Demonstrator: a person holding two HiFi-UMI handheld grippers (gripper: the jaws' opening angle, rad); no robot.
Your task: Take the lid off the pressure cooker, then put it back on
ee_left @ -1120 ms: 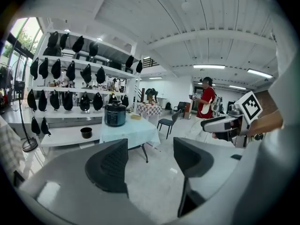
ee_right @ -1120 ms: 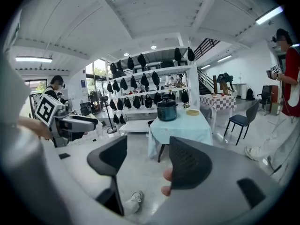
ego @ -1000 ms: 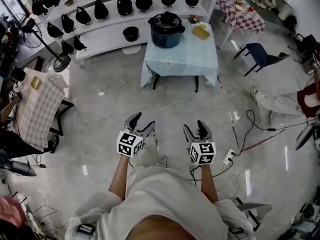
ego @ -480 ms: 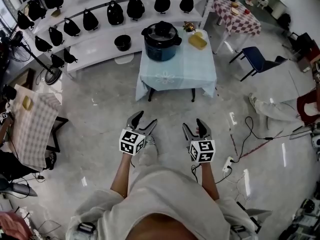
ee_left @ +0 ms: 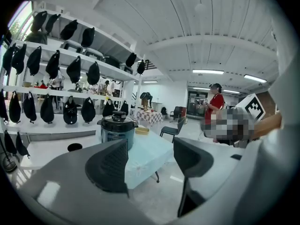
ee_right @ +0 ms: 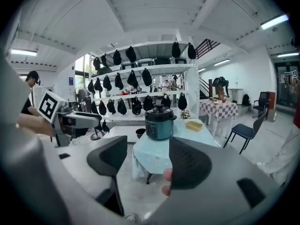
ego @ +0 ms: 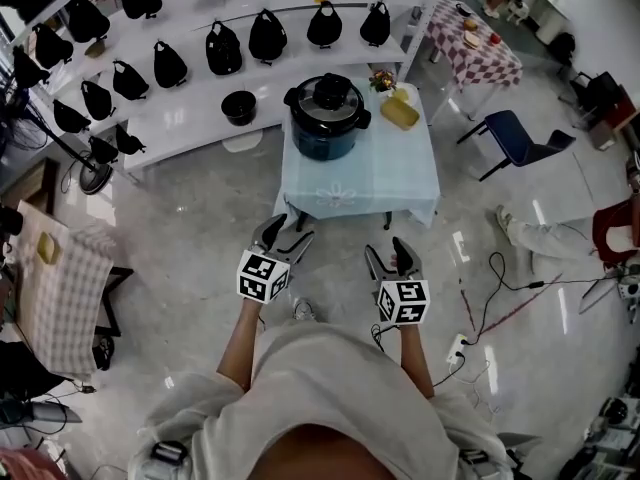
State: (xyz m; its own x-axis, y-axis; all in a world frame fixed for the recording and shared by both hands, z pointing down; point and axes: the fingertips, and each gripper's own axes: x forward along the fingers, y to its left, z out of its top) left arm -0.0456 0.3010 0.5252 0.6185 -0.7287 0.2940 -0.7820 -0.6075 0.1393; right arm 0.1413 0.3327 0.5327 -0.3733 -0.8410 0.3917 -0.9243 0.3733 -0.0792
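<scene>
The cooker (ego: 328, 120), lid (ego: 328, 94) on, stands at the table's (ego: 360, 183) far left corner, with a yellow box (ego: 400, 115) beside it. Shelves (ego: 190, 108) of black bags stand behind. The left gripper (ego: 289, 233) and right gripper (ego: 388, 252) are both agape and empty, with floor (ego: 200, 228) between them and the table.

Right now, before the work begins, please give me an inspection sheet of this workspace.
Surface: table under a pale blue cloth, standing ahead of the person.
Job's things: pressure cooker on the table, lid seated on top.
Clutter: yellow container and small flower decoration beside the cooker.
Grippers: left gripper and right gripper both open, empty, held short of the table.
Cables: cables trailing over the floor on the right.
Surroundings: shelves of black bags behind the table, blue chair, checked table.
</scene>
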